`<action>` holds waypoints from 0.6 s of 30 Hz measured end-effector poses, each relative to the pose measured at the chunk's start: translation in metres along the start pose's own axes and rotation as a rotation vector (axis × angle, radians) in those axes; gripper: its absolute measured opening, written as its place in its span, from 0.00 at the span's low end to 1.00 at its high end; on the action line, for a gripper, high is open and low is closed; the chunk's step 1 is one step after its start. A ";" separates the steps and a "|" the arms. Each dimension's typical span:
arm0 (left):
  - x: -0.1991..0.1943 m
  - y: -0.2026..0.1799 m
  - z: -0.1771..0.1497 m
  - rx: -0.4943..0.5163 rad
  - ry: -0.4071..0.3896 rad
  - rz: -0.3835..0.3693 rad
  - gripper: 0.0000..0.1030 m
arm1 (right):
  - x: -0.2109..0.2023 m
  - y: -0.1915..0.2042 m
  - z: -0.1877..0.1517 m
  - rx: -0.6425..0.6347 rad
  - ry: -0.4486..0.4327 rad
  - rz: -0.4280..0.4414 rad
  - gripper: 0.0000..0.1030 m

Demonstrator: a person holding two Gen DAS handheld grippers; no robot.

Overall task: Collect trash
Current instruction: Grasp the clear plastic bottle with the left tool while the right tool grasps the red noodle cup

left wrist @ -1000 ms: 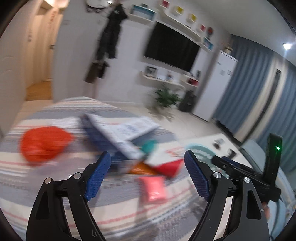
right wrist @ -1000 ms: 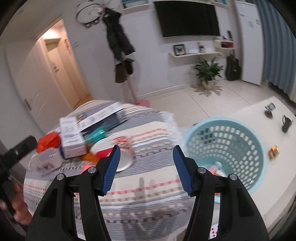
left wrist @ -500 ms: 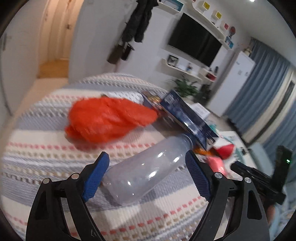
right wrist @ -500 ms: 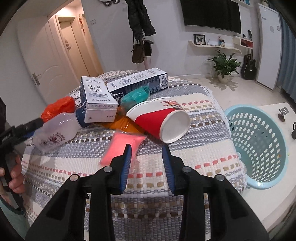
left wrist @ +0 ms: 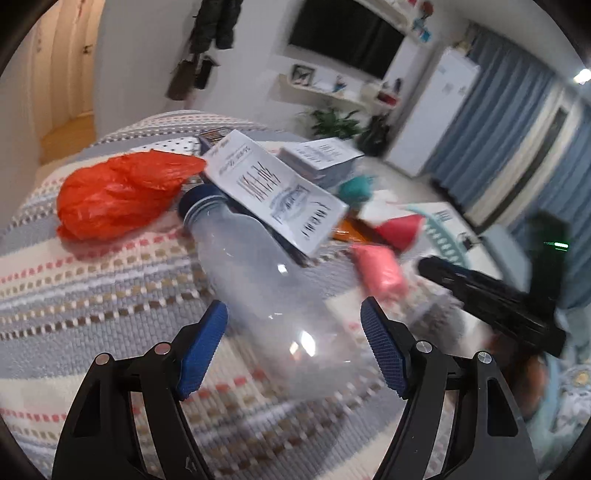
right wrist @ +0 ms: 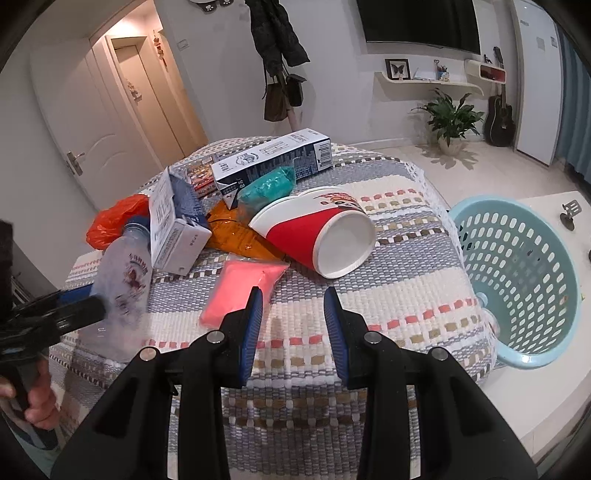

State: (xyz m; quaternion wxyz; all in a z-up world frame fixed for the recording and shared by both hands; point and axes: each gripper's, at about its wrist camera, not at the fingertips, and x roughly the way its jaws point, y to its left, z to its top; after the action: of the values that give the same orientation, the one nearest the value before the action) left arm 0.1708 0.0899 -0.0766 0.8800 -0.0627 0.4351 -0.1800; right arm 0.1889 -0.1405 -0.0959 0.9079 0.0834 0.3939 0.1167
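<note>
Now clear bottle (left wrist: 258, 269) lying sideways; blue cap.

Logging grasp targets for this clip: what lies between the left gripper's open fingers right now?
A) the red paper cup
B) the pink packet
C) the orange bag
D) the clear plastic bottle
D: in the left wrist view the clear plastic bottle lies on its side between the blue fingers of the left gripper, which stand wide apart either side of it.

walls white | TV (right wrist: 419, 22) wall-mounted | door (right wrist: 92, 122) (shut) | curtains (left wrist: 517, 122) blue | plant (right wrist: 450, 118) potted
</note>
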 end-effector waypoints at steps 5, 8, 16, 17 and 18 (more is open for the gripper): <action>0.015 0.008 0.012 -0.087 0.010 0.013 0.73 | 0.000 0.009 0.005 -0.034 0.010 0.004 0.48; 0.020 0.016 0.017 -0.156 0.010 0.000 0.73 | 0.003 0.018 0.005 -0.062 0.015 0.005 0.50; 0.019 0.022 0.025 -0.238 -0.026 0.011 0.83 | 0.005 0.002 0.018 -0.050 0.001 -0.033 0.51; 0.018 0.023 0.024 -0.239 -0.024 0.017 0.83 | 0.006 0.000 0.022 -0.060 0.002 -0.040 0.60; 0.021 0.021 0.025 -0.241 -0.019 0.022 0.82 | 0.009 -0.002 0.027 -0.083 0.010 -0.042 0.64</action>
State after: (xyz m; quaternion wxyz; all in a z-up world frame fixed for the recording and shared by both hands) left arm 0.2078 0.1005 -0.0828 0.8721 -0.1650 0.4458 -0.1163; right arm 0.2150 -0.1415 -0.0847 0.9109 0.0370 0.3947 0.1142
